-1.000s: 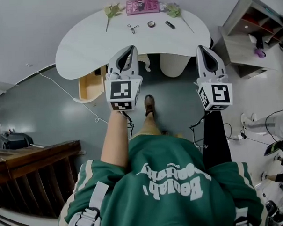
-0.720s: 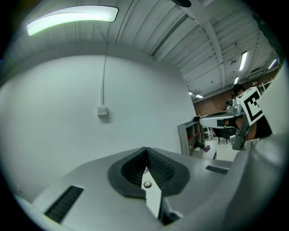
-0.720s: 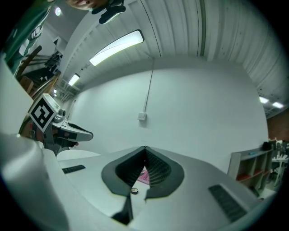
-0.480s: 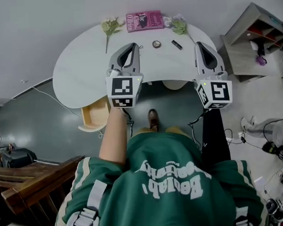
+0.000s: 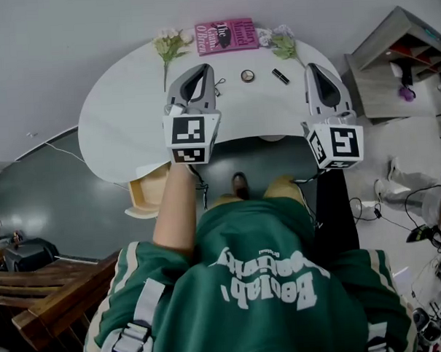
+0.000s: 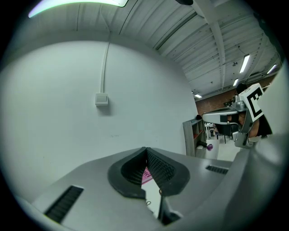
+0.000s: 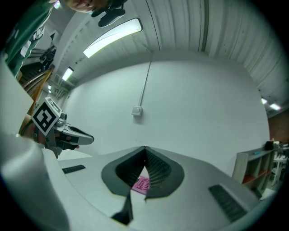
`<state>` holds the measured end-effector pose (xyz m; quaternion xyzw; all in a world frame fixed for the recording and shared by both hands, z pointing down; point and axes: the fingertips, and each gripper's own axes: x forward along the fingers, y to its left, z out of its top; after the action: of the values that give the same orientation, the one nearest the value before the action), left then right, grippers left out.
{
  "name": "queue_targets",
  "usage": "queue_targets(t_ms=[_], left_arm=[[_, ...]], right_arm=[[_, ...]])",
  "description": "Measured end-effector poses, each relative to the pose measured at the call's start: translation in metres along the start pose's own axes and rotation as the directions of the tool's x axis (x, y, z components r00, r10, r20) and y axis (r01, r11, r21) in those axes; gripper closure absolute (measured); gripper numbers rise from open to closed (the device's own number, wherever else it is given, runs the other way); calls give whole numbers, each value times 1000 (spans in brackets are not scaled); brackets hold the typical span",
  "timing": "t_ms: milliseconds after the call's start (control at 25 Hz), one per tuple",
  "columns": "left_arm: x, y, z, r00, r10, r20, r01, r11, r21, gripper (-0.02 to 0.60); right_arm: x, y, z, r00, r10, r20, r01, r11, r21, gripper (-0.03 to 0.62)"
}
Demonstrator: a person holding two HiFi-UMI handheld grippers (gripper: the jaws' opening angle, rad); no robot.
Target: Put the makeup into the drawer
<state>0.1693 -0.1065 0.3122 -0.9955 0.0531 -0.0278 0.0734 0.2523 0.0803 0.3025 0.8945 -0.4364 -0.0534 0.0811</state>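
Head view. Makeup, two pieces, on the white table (image 5: 122, 103) near its far edge: one round compact (image 5: 247, 75); one dark tube (image 5: 280, 75) just right of it, lying flat, long axis slanting from far-left to near-right. At the far edge behind them: one pink book (image 5: 225, 36); two flower sprigs (image 5: 167, 44), one on either side of the book. One wooden drawer (image 5: 149, 189), pulled out under the table's near left edge, bare wood showing inside. Two grippers over the near edge: left gripper (image 5: 201, 67) and right gripper (image 5: 312, 67), each with jaws pressed together and nothing between them.
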Motion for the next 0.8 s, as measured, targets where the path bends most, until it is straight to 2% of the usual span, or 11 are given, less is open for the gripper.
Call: queue_targets(t_ms=[520, 680, 800], left_arm=[[8, 15, -18, 998, 40, -45, -40, 999, -14, 566], [16, 17, -40, 995, 60, -83, -62, 998, -29, 565], [26, 17, -70, 988, 80, -132, -86, 995, -45, 565]], right_arm=[[36, 8, -3, 998, 62, 17, -62, 998, -1, 585], [39, 7, -11, 998, 67, -7, -67, 998, 2, 585], [38, -1, -15, 998, 61, -18, -62, 998, -5, 585]])
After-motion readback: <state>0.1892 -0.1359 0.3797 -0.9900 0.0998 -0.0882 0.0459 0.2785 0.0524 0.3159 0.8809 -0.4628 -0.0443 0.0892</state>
